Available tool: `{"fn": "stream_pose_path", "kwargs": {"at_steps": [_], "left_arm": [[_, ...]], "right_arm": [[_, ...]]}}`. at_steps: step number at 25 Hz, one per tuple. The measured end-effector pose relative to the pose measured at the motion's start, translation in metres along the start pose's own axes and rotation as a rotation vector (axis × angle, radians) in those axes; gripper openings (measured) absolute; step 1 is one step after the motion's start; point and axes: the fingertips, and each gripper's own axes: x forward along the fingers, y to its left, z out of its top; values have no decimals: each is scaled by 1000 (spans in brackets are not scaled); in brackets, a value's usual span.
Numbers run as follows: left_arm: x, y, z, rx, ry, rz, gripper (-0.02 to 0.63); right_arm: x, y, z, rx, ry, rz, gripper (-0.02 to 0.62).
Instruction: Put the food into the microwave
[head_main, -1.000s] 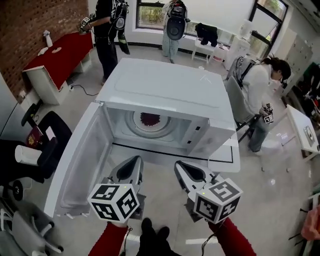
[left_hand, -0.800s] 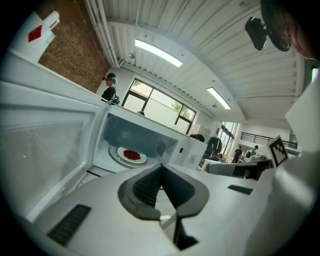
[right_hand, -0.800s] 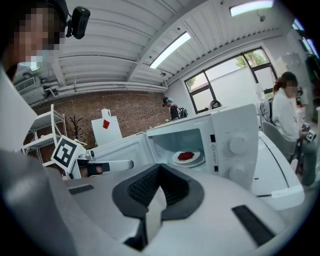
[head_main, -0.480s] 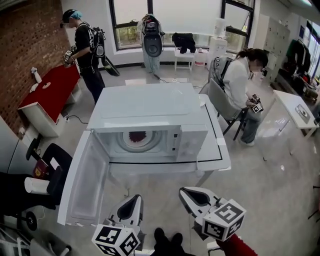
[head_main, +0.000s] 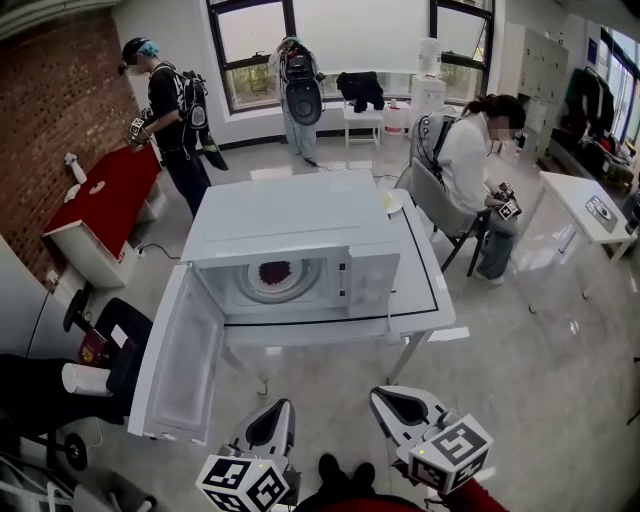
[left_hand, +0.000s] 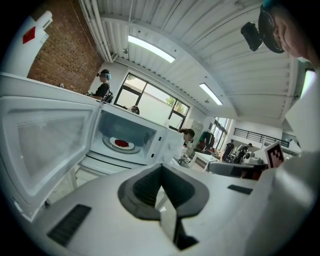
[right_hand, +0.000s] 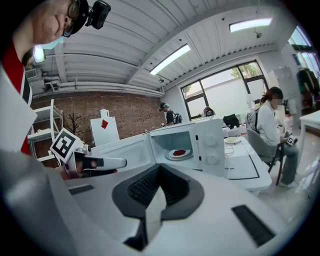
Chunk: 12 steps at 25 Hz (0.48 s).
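Note:
The white microwave stands on a white table with its door swung wide to the left. Inside, a white plate of red food rests on the turntable; the food shows in the left gripper view and the right gripper view too. My left gripper and right gripper hang side by side well short of the table, over the floor. Both point toward the oven, each shut with nothing between the jaws.
A small dish lies at the table's back right corner. A seated person is close to the table's right side, and two people stand at the back. A red table and a black chair are at the left.
Both grippers and the camera have drawn back from the microwave, which now looks smaller and farther away. The plate of food has stayed inside and the door is still wide.

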Motion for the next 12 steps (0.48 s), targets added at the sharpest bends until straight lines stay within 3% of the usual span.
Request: {"fn": "stream_pose_path", "kwargs": {"at_steps": [7,12], "left_arm": [[-4,-17,-1,-10,-26,-22,9],[-10,-23,-12,7,3,-49,8]], "right_arm": [[-18,-5,-8,-24,-37,-28,12],[-30,0,-12,-14,-75,-59,12]]}}
